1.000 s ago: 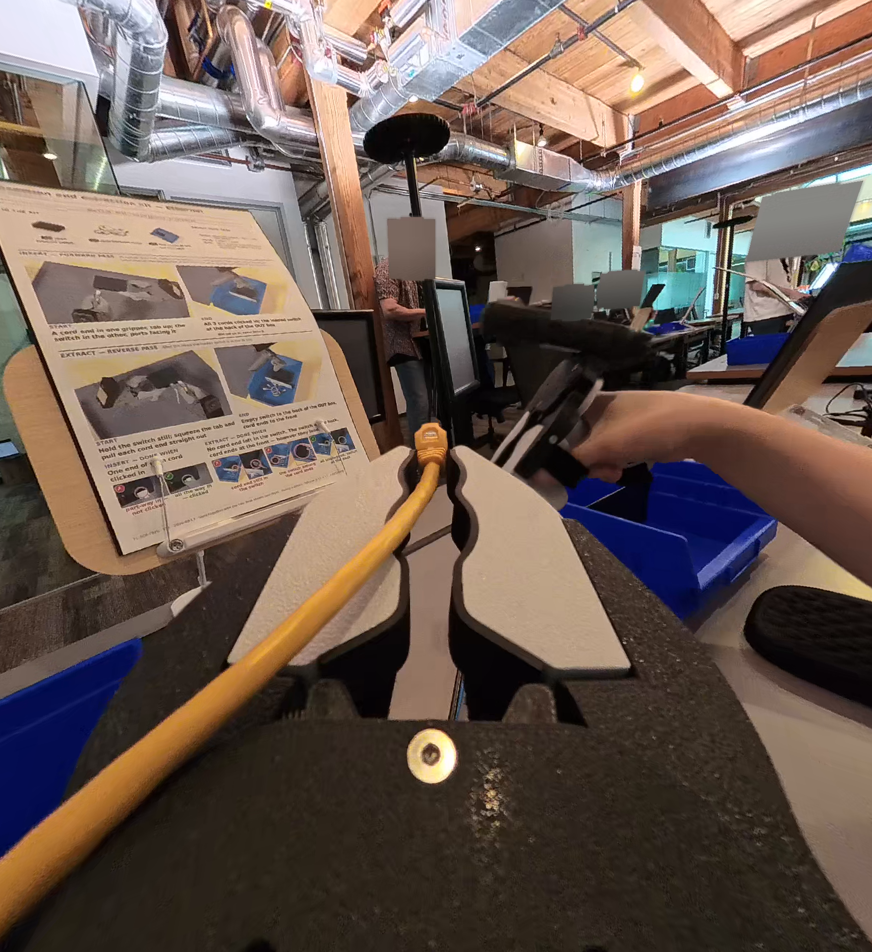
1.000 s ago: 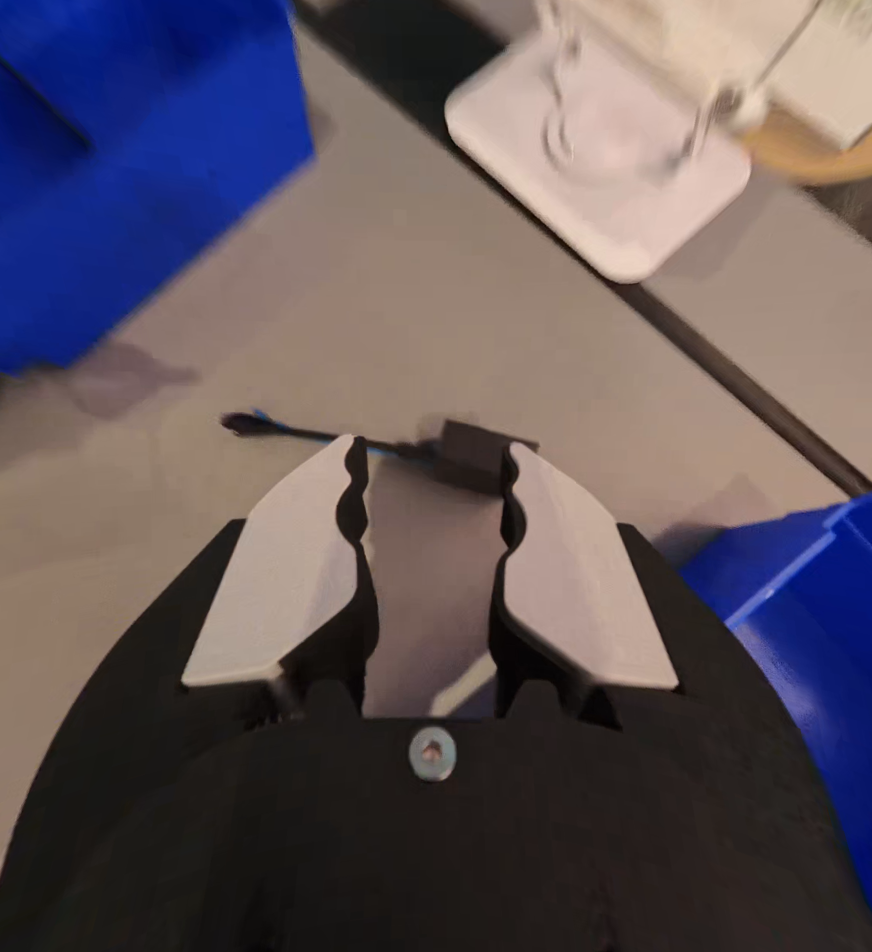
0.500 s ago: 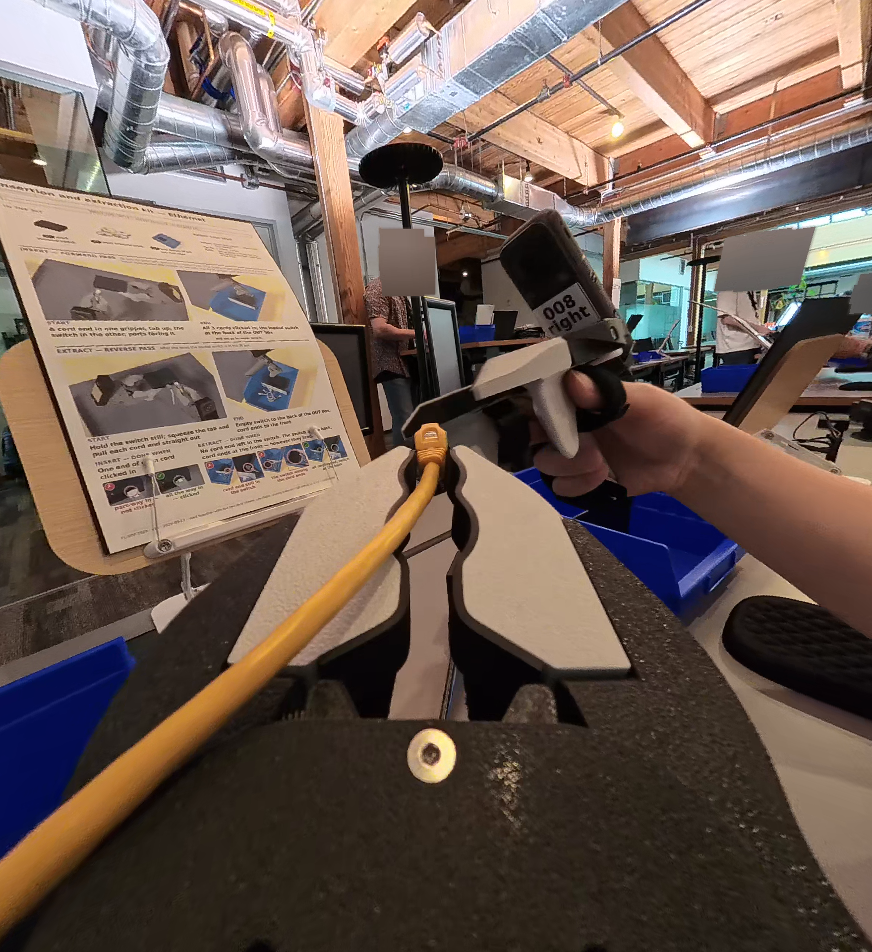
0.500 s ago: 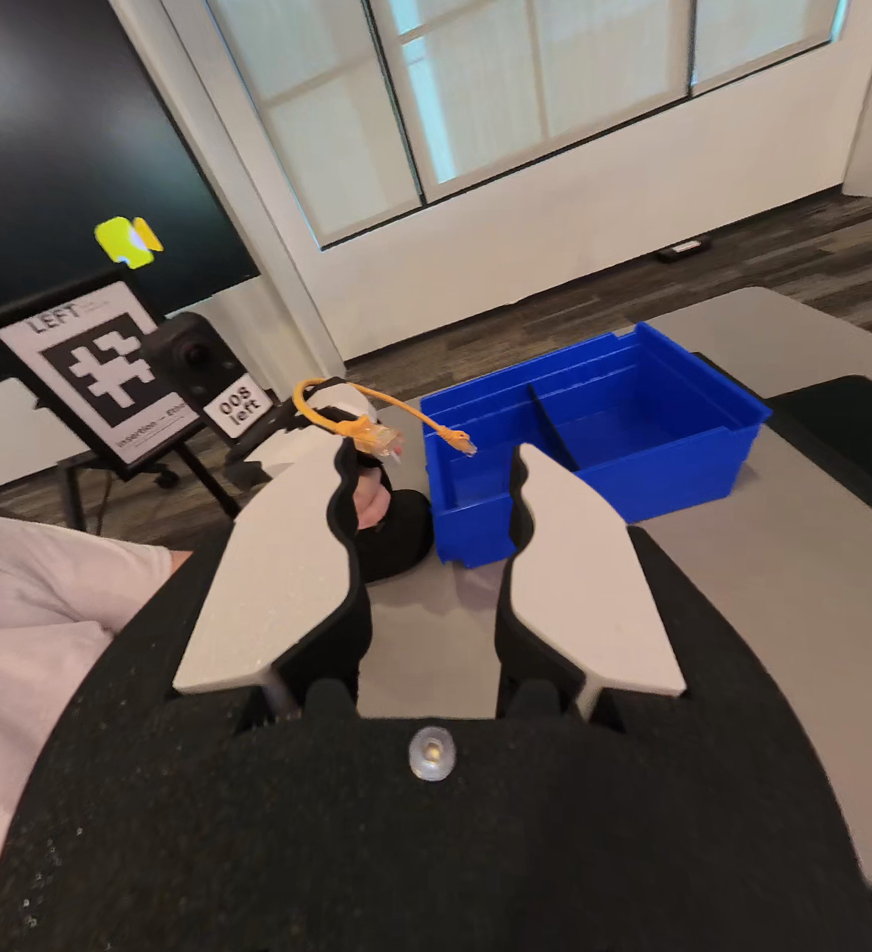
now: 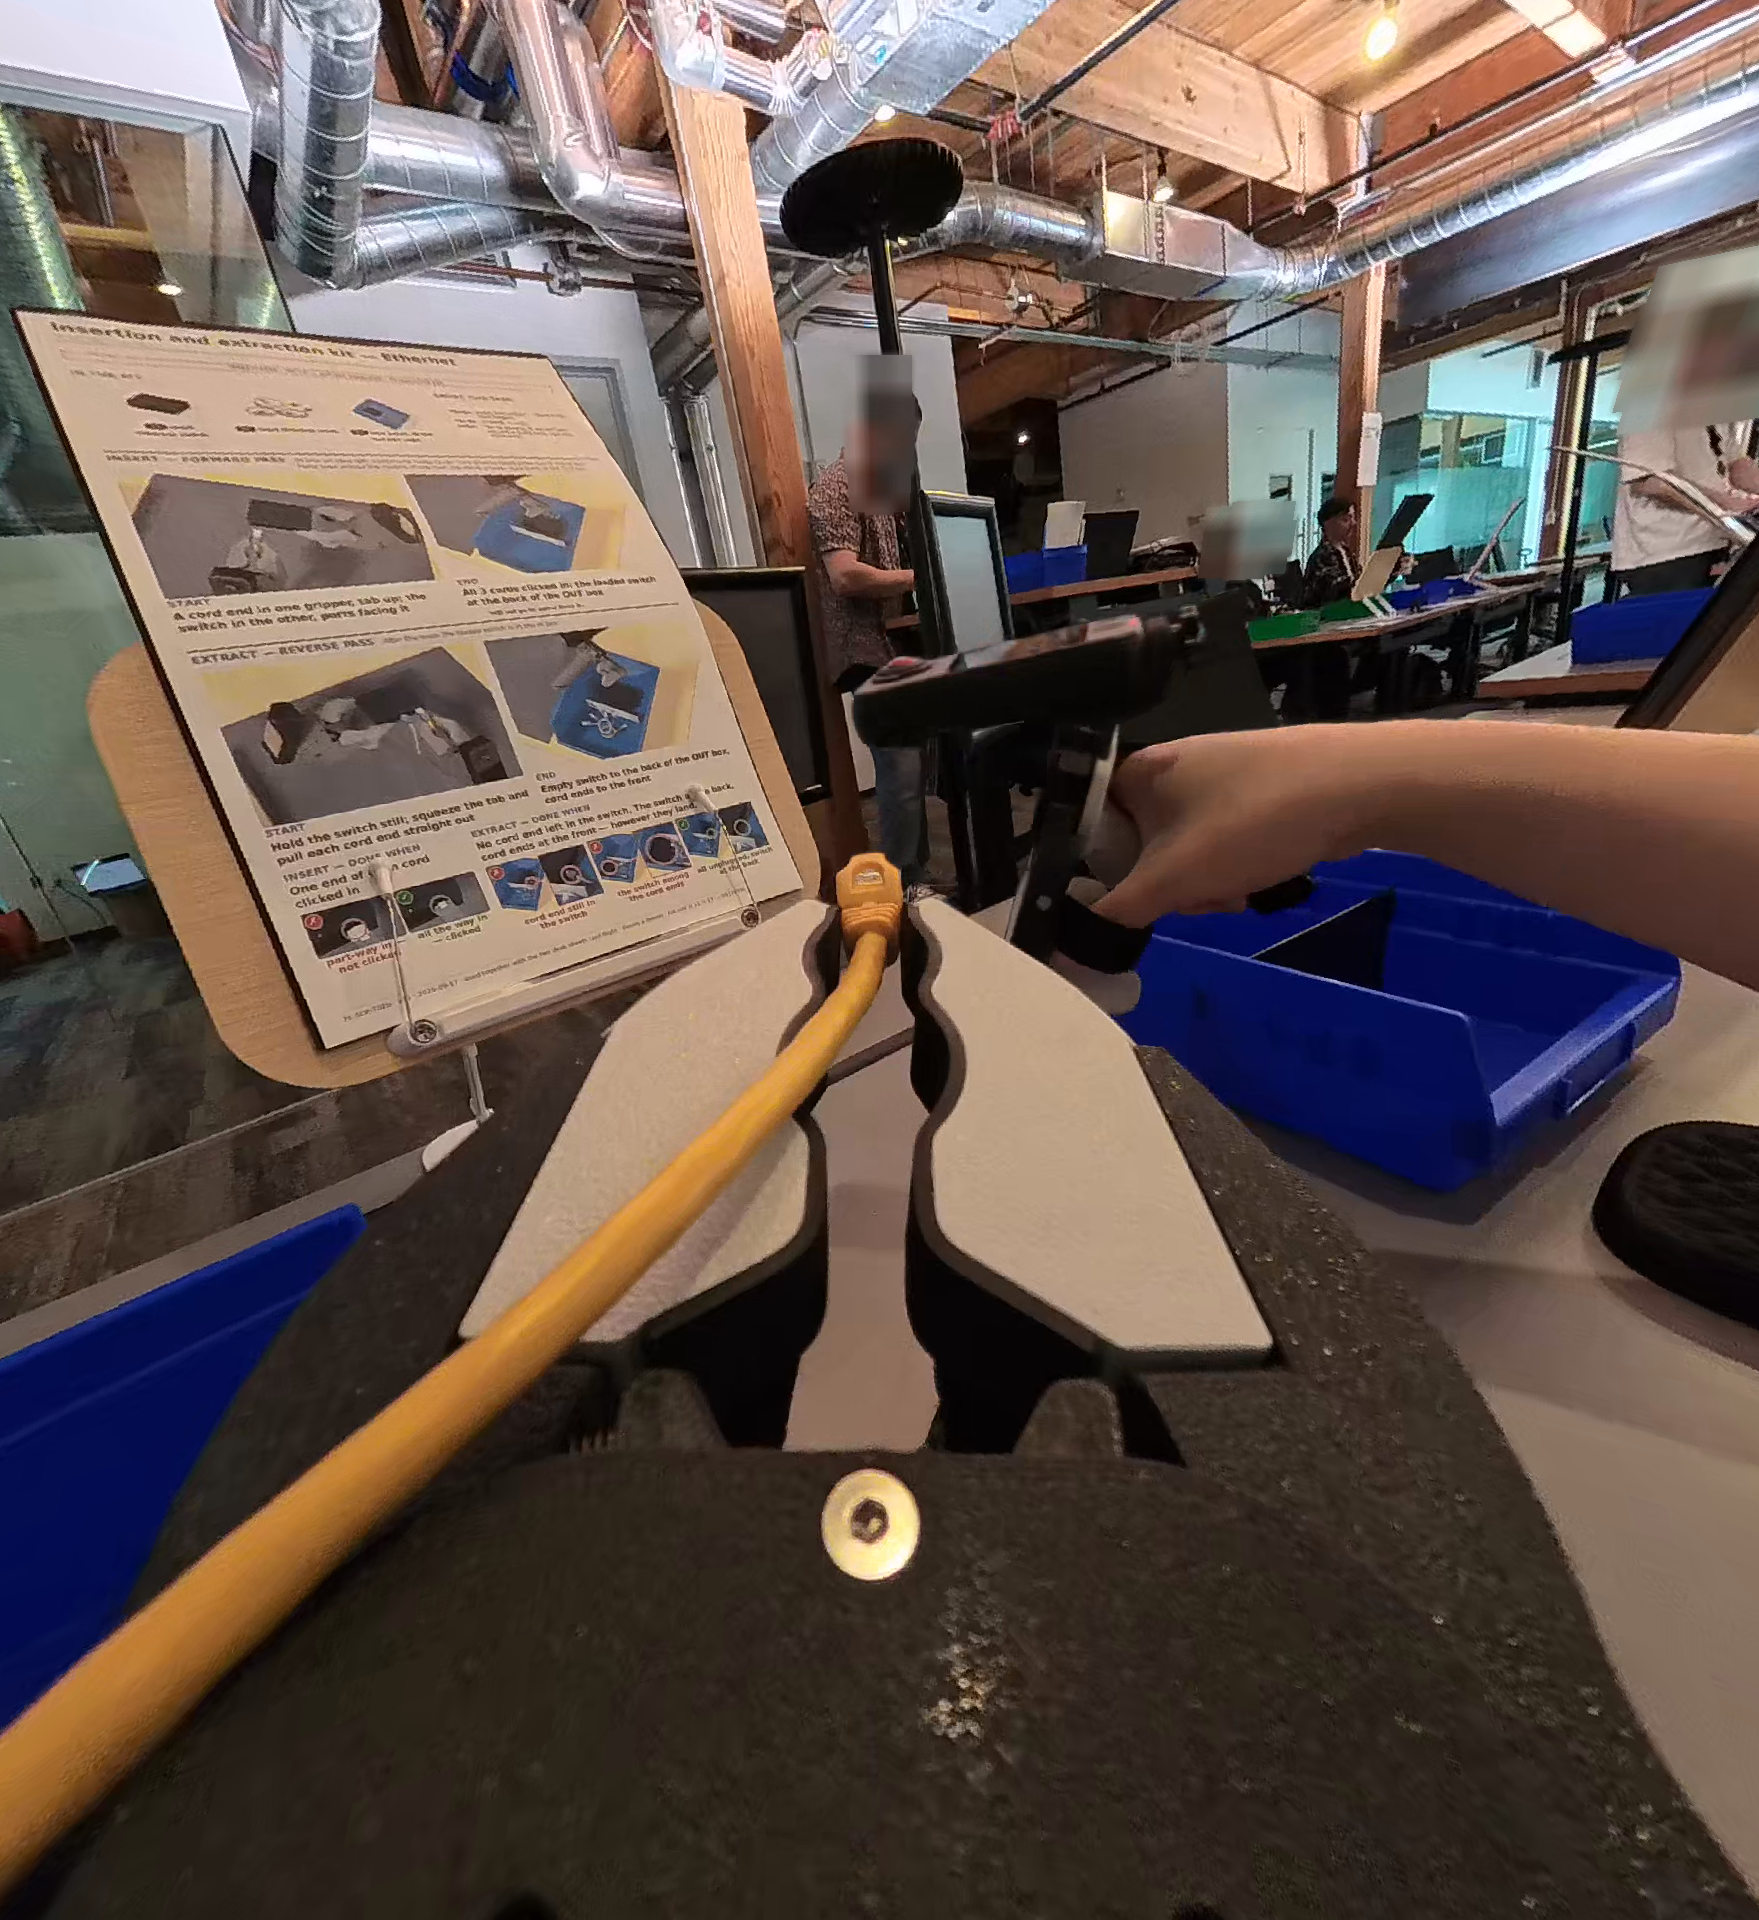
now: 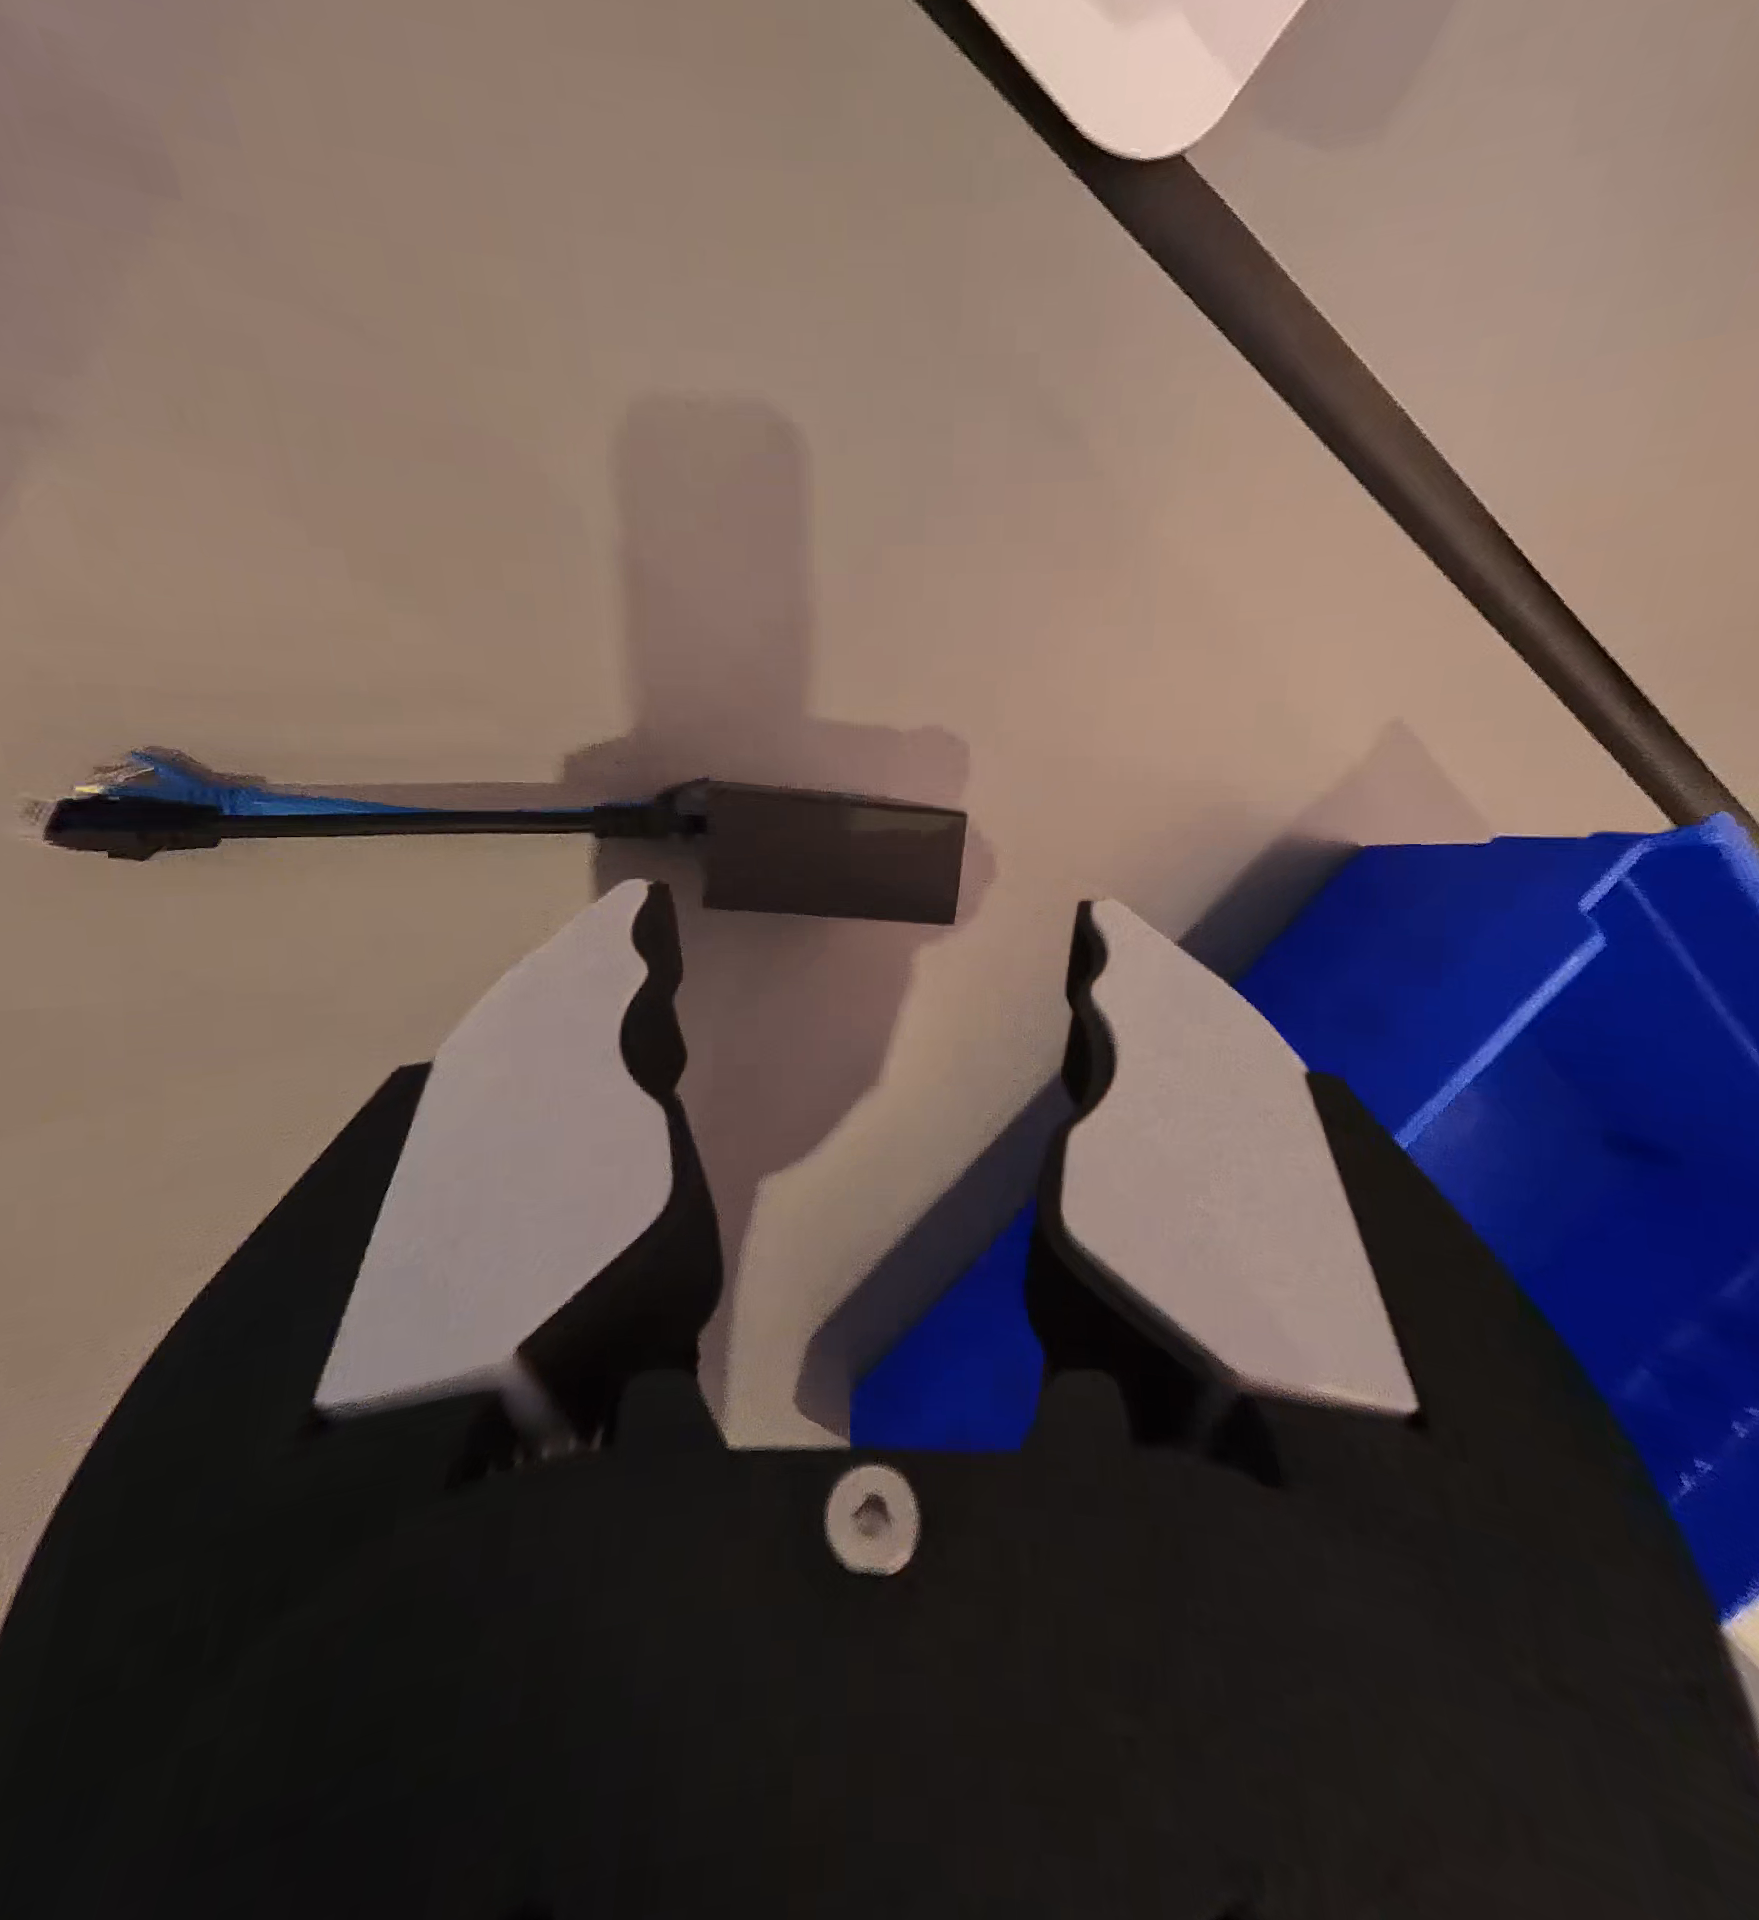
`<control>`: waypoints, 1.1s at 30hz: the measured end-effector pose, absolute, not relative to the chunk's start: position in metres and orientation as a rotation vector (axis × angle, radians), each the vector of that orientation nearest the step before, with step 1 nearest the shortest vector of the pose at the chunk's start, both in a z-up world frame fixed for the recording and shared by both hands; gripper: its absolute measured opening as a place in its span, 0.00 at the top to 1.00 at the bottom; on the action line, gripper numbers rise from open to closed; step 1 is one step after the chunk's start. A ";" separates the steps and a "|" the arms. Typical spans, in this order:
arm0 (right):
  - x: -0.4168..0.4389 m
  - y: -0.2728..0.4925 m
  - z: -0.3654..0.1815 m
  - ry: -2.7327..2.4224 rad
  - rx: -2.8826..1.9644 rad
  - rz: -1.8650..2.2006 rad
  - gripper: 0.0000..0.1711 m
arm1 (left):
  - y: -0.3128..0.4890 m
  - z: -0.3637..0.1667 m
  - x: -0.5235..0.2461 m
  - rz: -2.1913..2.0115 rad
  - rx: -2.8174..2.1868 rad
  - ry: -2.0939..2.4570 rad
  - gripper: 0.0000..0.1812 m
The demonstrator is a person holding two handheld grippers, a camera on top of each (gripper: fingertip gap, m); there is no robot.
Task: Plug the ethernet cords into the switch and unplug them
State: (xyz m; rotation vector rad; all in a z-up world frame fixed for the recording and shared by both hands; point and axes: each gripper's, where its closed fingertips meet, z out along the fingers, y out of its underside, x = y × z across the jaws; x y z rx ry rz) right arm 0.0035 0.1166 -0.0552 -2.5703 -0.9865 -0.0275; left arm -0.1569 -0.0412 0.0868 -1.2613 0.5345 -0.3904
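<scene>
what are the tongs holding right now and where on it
The left tongs are shut on the yellow ethernet cord, pinched at its plug end with the connector poking past the tips. The right tongs are open and empty above the black switch.

Silver ducts (image 5: 501, 156) snake under wooden ceiling beams (image 5: 1218, 114); a timber post (image 5: 740, 436) rises over dark flooring (image 5: 54, 1049).

Bare table (image 6: 355, 436) lies open around the switch (image 6: 833, 862). Its cords (image 6: 335, 821) block the left side, and a blue bin (image 6: 1581, 1122) crowds the right. The sign stand's base (image 6: 1155, 62) sits well beyond.
</scene>
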 end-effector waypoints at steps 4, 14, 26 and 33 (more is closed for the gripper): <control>-0.005 0.111 -0.071 -0.988 -2.703 0.034 0.55 | -0.041 0.083 -0.155 -0.398 -1.273 0.540 0.94; 0.000 0.118 -0.098 -0.971 -2.806 0.022 0.62 | -0.044 0.081 -0.153 -0.416 -1.272 0.545 0.94; 0.000 0.118 -0.100 -0.969 -2.829 0.011 0.65 | -0.045 0.082 -0.152 -0.429 -1.269 0.545 0.94; -0.002 0.118 -0.111 -0.939 -2.884 0.079 0.64 | -0.046 0.082 -0.153 -0.432 -1.266 0.544 0.94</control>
